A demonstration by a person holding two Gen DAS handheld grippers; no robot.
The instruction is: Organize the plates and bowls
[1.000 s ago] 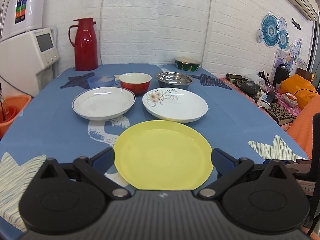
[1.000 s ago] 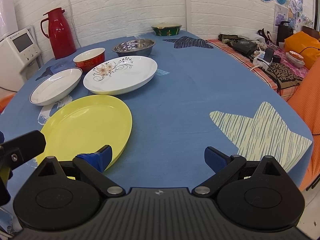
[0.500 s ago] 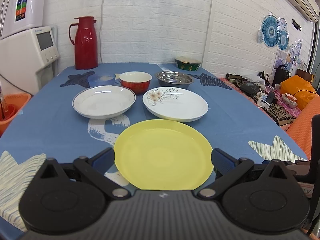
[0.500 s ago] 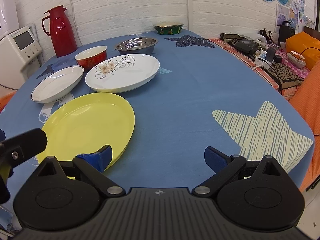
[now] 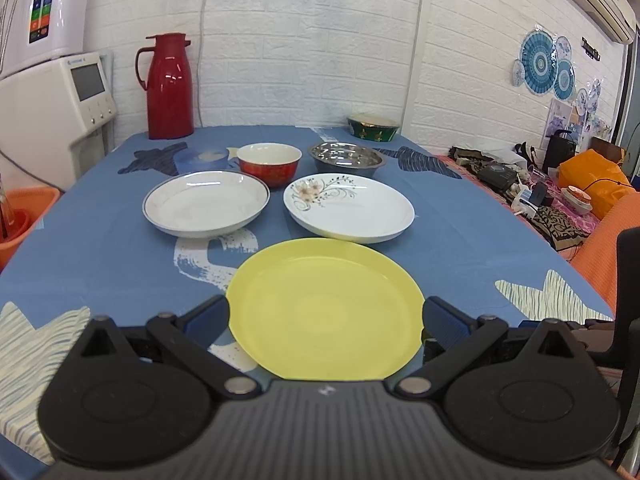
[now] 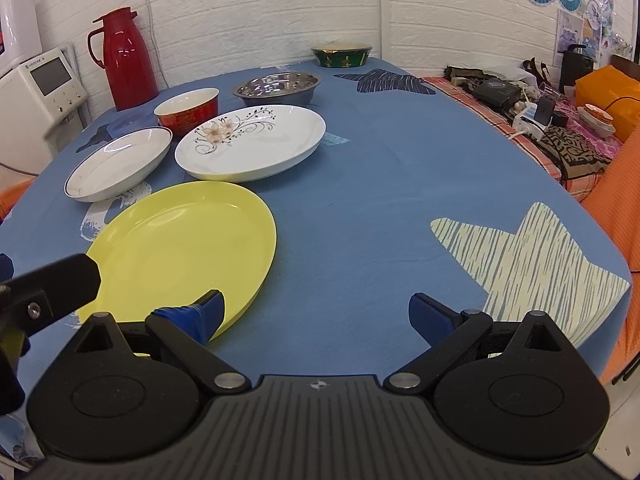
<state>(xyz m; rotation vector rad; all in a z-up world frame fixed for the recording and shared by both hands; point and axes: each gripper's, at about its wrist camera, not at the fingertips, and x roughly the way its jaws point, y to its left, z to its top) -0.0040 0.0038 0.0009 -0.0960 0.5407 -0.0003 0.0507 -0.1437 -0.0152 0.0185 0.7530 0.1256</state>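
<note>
Both claws were spread wide and empty — the left gripper [image 5: 326, 318] framed the yellow plate [image 5: 326, 308] at the table's [image 6: 380, 184] near edge, the right gripper [image 6: 316, 314] beside it. Beyond lay the rimmed plate [image 5: 206, 204] and flowered plate [image 5: 348, 210], then the red bowl [image 5: 269, 162] and steel bowl [image 5: 346, 158] — mid-table.

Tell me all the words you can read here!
None can be read.
White machine: small print above its screen, too blurred.
Panel on the unit above it: coloured labels, too small.
Wall sign: dark letters, blurred.
Red bowl: gold marks, unreadable.
</note>
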